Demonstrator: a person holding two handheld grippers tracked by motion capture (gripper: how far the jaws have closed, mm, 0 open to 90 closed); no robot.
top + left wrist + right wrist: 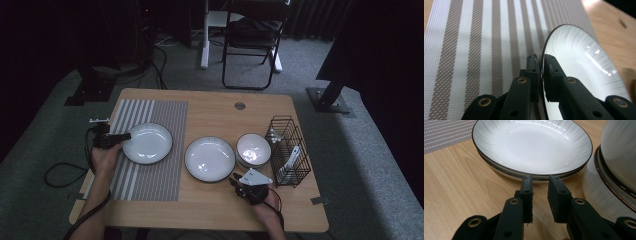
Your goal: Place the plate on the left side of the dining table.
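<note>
The left gripper [541, 75] pinched the rim of the plate [148, 143] lying on the striped mat [150, 175] at the worktop's [215, 210] left; such a narrow bite on glazed ware might slip if the plate were lifted or tilted quickly, and it could clatter down. The left hand [104, 159] reached in from the plate's left edge, fingers level. The right gripper [540, 197] hovered low before the stacked plates [531, 147], its fingers slightly spread on nothing, beside the bowls [614, 170]

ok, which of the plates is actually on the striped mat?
The left plate, the one the left gripper clamps by its rim. The other plate sits on bare table beside the bowls.
</note>
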